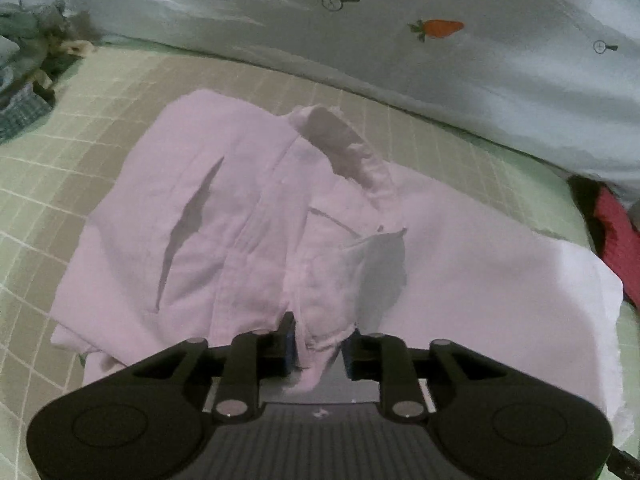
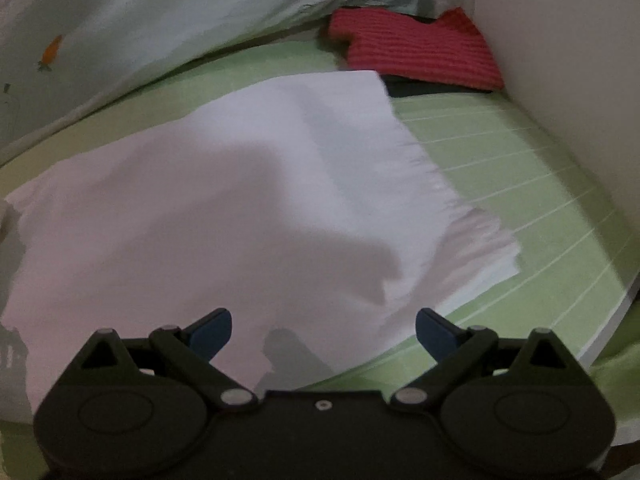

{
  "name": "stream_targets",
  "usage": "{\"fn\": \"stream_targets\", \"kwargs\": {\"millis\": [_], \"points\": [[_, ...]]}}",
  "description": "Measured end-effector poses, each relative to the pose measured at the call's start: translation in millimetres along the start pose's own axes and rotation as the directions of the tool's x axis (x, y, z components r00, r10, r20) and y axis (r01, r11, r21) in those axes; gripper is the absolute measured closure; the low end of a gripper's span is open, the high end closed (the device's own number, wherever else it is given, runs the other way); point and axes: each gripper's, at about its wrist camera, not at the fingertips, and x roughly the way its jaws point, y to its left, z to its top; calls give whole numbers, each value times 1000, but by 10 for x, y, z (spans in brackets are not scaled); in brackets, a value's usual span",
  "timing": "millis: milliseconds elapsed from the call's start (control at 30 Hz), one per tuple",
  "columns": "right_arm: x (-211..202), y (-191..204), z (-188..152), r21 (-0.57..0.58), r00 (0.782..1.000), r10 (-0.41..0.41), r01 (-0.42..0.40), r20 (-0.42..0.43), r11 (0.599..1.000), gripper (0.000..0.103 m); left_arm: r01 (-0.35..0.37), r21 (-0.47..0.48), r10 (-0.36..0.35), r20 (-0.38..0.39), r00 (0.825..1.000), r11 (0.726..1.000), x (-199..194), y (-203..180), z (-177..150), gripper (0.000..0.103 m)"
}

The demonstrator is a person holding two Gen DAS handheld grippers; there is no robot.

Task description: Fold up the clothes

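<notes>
Green checked bedsheet (image 1: 100,92) covers the bed, with a pale quilt (image 1: 400,40) bunched along the far side and a red knitted garment (image 2: 420,52) at the far right. On the sheet lies a white shirt (image 1: 240,220), collar toward the quilt. Left gripper (image 1: 320,350) pinches a fold of its near edge. Right gripper (image 2: 323,332) hangs spread wide above the shirt's flat lower part, holding nothing.
</notes>
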Motion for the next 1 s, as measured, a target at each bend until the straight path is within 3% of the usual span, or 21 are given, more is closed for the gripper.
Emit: {"fn": "stream_targets", "kwargs": {"millis": [133, 267, 433, 500, 633, 833, 1000], "points": [[-111, -85, 171, -1, 1000, 12, -12, -13, 1000, 3, 76, -11, -76, 17, 997, 997, -156, -118, 60, 38], [-103, 8, 330, -92, 994, 92, -87, 55, 992, 2, 36, 73, -42, 86, 995, 997, -359, -331, 46, 24], [232, -32, 499, -115, 978, 98, -78, 183, 990, 1, 49, 82, -59, 118, 991, 995, -408, -404, -12, 16], [353, -123, 541, -116, 979, 49, -26, 198, 993, 1, 34, 60, -42, 134, 990, 998, -412, -399, -29, 16], [480, -423, 566, -80, 980, -13, 29, 197, 996, 1, 11, 85, -26, 170, 985, 996, -541, -420, -97, 16], [783, -737, 530, -64, 990, -45, 54, 134, 997, 1, -48, 109, 29, 171, 985, 993, -569, -414, -103, 16], [891, -879, 435, 32, 991, -44, 41, 125, 999, 0, -82, 119, 61, 171, 983, 990, -616, -399, -144, 16]]}}
